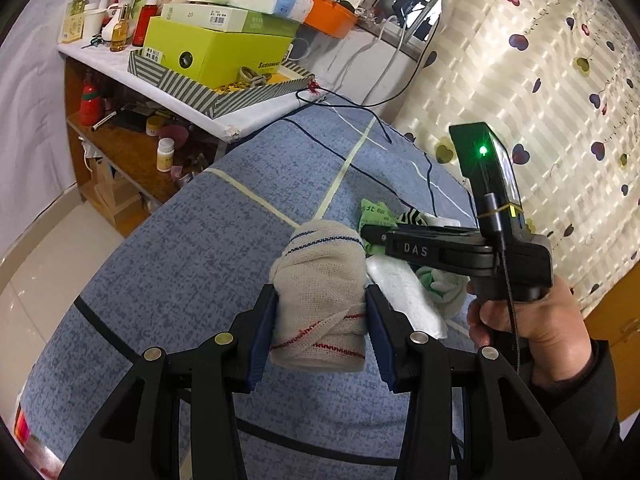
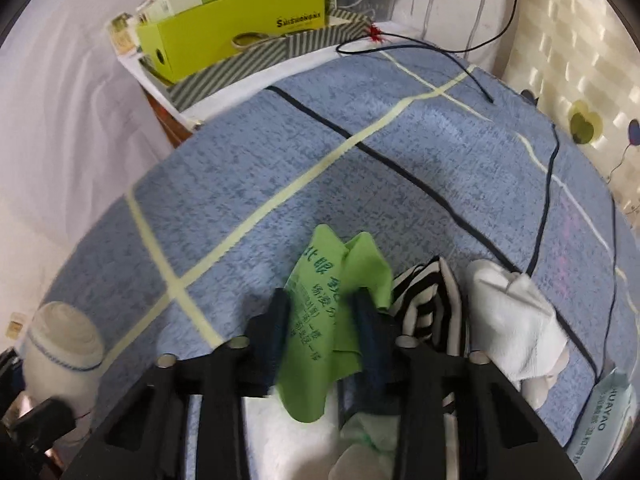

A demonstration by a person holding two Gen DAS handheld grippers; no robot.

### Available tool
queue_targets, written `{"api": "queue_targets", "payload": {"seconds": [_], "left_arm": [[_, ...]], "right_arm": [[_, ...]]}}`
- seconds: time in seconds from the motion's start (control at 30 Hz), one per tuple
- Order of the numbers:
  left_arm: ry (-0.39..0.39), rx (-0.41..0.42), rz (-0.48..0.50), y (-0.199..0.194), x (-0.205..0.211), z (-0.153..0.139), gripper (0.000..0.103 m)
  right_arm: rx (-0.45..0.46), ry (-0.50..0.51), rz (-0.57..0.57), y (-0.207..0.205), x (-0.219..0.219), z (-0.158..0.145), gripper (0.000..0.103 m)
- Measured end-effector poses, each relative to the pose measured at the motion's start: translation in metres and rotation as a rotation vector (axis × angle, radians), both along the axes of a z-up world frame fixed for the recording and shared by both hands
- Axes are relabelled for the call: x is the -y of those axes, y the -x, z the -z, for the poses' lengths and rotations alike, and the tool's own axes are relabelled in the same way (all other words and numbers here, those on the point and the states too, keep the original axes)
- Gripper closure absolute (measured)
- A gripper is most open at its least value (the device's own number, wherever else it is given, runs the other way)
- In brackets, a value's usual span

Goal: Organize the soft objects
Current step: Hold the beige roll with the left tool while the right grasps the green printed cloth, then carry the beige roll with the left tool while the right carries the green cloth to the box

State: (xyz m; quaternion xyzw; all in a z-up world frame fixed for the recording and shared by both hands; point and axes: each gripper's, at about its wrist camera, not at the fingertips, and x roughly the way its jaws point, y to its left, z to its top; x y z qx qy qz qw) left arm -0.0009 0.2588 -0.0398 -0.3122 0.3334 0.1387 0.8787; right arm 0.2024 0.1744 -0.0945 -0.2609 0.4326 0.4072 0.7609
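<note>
My left gripper [image 1: 320,320] is shut on a rolled beige cloth [image 1: 322,280] with red and blue stitched lines, held over the blue checked bedspread [image 1: 180,272]. The roll also shows in the right wrist view [image 2: 60,344] at the far left. My right gripper [image 2: 320,316] is shut on a green printed cloth [image 2: 328,304]; in the left wrist view it [image 1: 366,232] lies to the right of the roll. A black-and-white striped cloth [image 2: 428,304] and white cloths [image 2: 516,320] lie beside the green one.
A cluttered white shelf top [image 1: 168,96] stands beyond the bed with a striped tray [image 1: 224,96], a lime-green box [image 1: 216,52] and bottles. A dark cable [image 2: 540,216] runs across the bedspread. A tissue pack [image 2: 604,416] lies at the right. A patterned curtain [image 1: 540,60] hangs on the right.
</note>
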Motion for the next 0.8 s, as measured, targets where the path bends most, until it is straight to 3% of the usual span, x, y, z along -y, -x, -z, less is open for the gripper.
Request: {"api": "queue_targets", "payload": {"seconds": [0.03,0.07,0.4,0.8], "left_arm": [[0.002,-0.002,0.0,0.0,0.0,0.0,0.058],[0.003,-0.003,0.0,-0.001,-0.001,0.0,0.058],[-0.022,0.017,0.02,-0.002,0.013,-0.015,0.058],[-0.068,0.051,0.105,-0.001,0.061,-0.046,0.058]], "right_arm": [[-0.008,-0.009,-0.001,0.0,0.0,-0.001,0.091],[-0.016,-0.023,-0.008,0.001,0.001,-0.004,0.091],[0.02,-0.165,-0.062,0.04,0.036,-0.059,0.092],[0.071,-0.295,-0.066,0.098,0.123,-0.107,0.092]]}}
